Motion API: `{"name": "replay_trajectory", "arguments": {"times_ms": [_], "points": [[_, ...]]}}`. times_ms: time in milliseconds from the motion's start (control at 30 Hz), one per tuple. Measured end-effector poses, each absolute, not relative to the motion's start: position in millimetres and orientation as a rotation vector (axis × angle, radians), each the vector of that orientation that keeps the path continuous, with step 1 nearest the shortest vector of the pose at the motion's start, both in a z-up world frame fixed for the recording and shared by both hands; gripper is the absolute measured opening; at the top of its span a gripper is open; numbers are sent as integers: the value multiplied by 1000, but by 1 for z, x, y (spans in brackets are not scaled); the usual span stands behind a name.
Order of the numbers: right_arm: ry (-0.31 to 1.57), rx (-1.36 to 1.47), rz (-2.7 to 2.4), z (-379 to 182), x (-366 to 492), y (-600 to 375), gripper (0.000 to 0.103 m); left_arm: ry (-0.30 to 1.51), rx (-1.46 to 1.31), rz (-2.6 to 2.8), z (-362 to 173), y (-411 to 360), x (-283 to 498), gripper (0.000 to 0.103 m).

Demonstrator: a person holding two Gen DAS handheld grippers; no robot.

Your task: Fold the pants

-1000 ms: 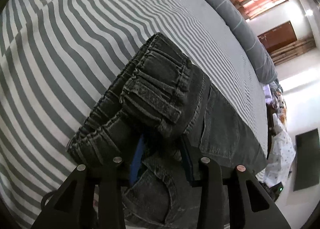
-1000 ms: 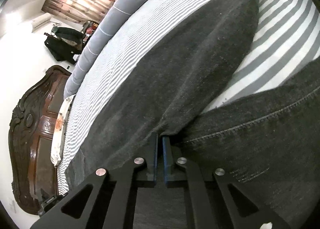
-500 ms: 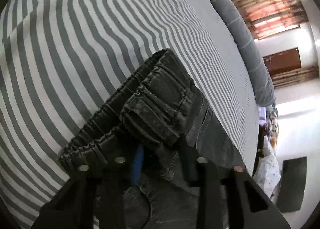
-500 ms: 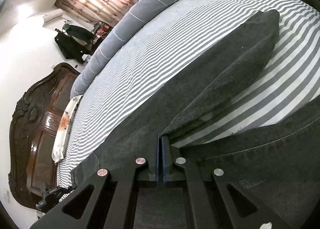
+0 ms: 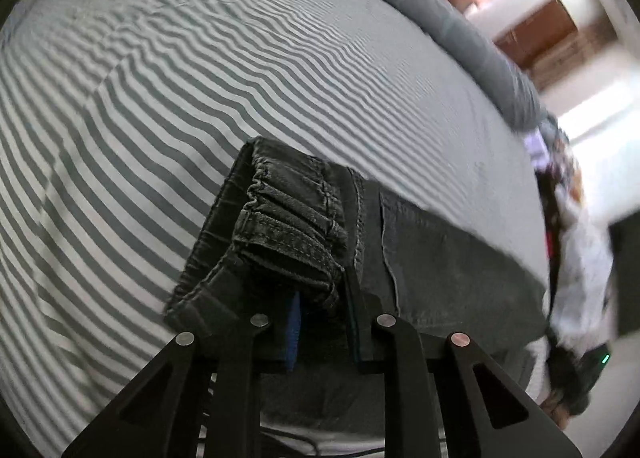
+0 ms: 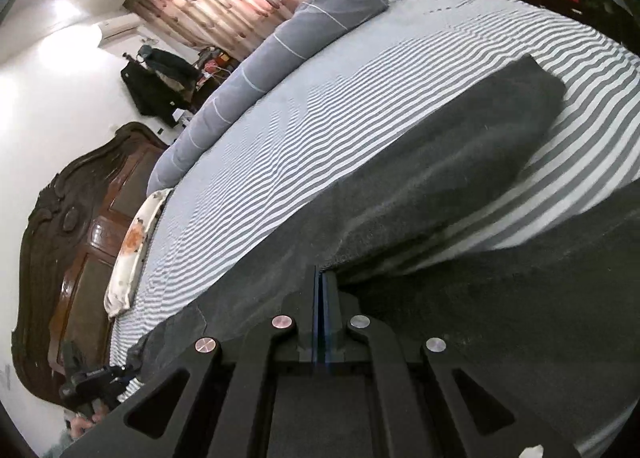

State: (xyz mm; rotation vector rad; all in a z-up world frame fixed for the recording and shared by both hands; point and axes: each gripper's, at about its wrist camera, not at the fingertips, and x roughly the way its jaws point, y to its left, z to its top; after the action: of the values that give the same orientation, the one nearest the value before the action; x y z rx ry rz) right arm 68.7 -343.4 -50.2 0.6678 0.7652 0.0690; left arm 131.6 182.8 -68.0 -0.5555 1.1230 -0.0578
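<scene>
Dark grey denim pants [image 5: 436, 258] lie on a grey-and-white striped bed [image 5: 200, 77]. My left gripper [image 5: 322, 302] is shut on the gathered elastic waistband [image 5: 288, 234], which bunches up between the blue-padded fingers. In the right wrist view the pants [image 6: 440, 161] stretch away across the bed [image 6: 320, 105], one leg ending at the far right. My right gripper [image 6: 322, 290] is shut, its pads pressed together on a thin fold of the pants fabric at the inner leg seam, lifting it slightly off the sheet.
A long grey bolster [image 5: 432, 17] runs along the far side of the bed; it also shows in the right wrist view [image 6: 280, 45]. A carved dark wooden headboard [image 6: 68, 242] and a patterned pillow [image 6: 128, 250] are at the left. Clothes [image 5: 576, 258] hang past the bed's edge.
Both grippers have risen and pulled back with the pants. The waistband has shifted nearer the bed's edge, and the leg now lies stretched flatter and farther away in the right wrist view.
</scene>
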Motion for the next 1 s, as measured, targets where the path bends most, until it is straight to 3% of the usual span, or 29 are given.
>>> {"name": "replay_trajectory", "arguments": {"times_ms": [467, 667, 1000], "points": [[901, 639, 23, -80, -30, -324, 2, 1258, -434, -81, -108, 189, 99, 19], [1003, 627, -17, -117, -29, -320, 2, 1198, -333, -53, -109, 175, 96, 20], [1043, 656, -33, -131, -26, -322, 11, 1121, -177, 57, -89, 151, 72, 29]]}}
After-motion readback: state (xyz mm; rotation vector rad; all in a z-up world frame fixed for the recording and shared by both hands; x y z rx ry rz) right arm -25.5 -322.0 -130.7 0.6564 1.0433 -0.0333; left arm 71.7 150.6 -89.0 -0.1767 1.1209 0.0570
